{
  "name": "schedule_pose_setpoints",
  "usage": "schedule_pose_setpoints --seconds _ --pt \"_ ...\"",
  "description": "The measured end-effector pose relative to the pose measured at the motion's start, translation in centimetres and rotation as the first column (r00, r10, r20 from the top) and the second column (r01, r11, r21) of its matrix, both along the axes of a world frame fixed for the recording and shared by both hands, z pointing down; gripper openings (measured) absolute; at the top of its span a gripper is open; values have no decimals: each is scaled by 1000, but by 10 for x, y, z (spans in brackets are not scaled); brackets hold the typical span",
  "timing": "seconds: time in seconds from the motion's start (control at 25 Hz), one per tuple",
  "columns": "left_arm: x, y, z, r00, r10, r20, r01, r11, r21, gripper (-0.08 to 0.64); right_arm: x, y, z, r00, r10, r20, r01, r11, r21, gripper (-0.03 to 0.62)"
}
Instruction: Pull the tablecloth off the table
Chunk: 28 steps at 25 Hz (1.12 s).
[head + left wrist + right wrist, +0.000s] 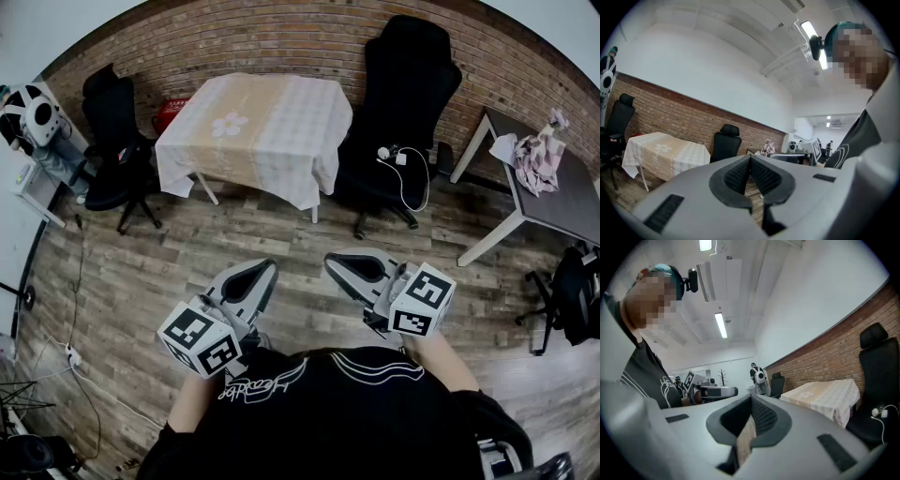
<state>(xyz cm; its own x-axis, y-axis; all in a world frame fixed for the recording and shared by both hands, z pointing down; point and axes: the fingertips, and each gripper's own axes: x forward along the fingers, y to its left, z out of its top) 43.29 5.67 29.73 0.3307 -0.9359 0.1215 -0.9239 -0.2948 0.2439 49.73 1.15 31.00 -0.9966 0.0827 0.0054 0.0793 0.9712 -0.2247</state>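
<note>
Grippers (261,269) (337,262) (closed) well apart from tablecloth (258,127).

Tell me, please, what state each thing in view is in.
Tablecloth: spread over the table, edges hanging down, not yet pulled.
Left hand-held gripper: shut, empty, away from the table.
Right hand-held gripper: shut, empty, away from the table.
Black office chair: upright, white cable on its seat.

Right tongs (751,401) closed; draped tablecloth (824,397) well beyond.
</note>
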Motion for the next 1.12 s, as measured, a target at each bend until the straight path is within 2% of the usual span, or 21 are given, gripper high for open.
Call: schedule_pose_setpoints --seconds 0.32,0.64,0.84,0.96,1.12 --pt "-15 -3 7 1000 -23 -8 23 1000 -2 6 -18 -5 9 1000 -15 -6 15 1000 -17 -5" --pt "-66 -10 20 997 -50 -61 49 999 -13 6 -66 -17 21 1000 -20 -25 19 999 -28 -3" --pt "-123 -34 35 995 -45 -85 43 998 -35 6 -119 -39 35 999 -36 -33 33 993 -112 -5" --pt "-164 -52 43 993 -42 -111 37 998 -48 6 -155 -64 48 998 -1 -68 -6 994 -108 -5" --pt "-231 -78 48 995 -33 -97 27 998 -64 6 -213 -96 56 994 45 -98 -56 992 -114 -3"
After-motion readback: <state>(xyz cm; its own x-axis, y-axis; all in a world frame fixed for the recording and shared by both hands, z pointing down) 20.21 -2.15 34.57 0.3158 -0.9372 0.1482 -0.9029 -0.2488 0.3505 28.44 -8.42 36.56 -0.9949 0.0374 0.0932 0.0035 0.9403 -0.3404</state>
